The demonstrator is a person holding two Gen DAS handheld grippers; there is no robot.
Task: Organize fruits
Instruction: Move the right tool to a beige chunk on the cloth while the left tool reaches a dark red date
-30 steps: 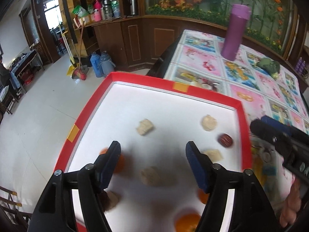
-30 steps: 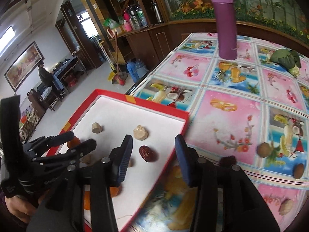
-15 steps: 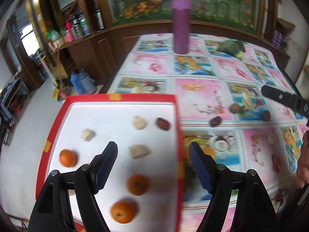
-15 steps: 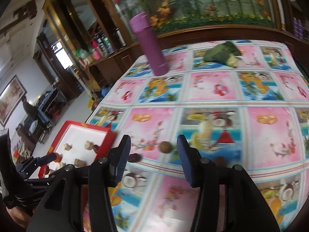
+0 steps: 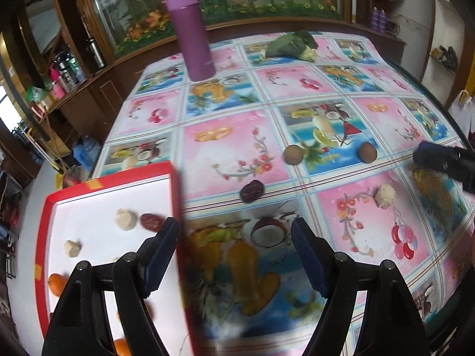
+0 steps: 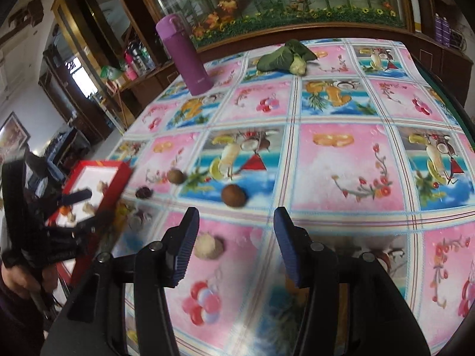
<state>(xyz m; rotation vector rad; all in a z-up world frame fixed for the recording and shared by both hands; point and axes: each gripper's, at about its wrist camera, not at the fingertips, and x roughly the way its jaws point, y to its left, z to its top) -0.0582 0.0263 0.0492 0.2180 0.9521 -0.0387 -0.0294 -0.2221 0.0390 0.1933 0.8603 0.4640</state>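
The left gripper (image 5: pixel 234 255) hangs wide open and empty at the bottom of its view, straddling the red tray's (image 5: pixel 175 195) right rim. The right gripper (image 6: pixel 236 243) gapes too, holding nothing, low centre over the flowered tablecloth (image 6: pixel 341 163). Loose fruits lie mid-frame: a dark date (image 5: pixel 251 191), two brown balls (image 5: pixel 293 154) (image 5: pixel 368 152), one pale lump (image 5: pixel 385 196).

- tabletop (image 5: pixel 311 95) has a fruit-print cloth
- purple flask (image 5: pixel 191 32) and a leafy veg (image 5: pixel 292 46) at the far end
- red tray (image 5: pixel 118 179) on the left edge
- two brown fruits (image 5: pixel 294 154), dark date (image 5: pixel 251 190), pale lump (image 5: pixel 385 195) loose on the cloth
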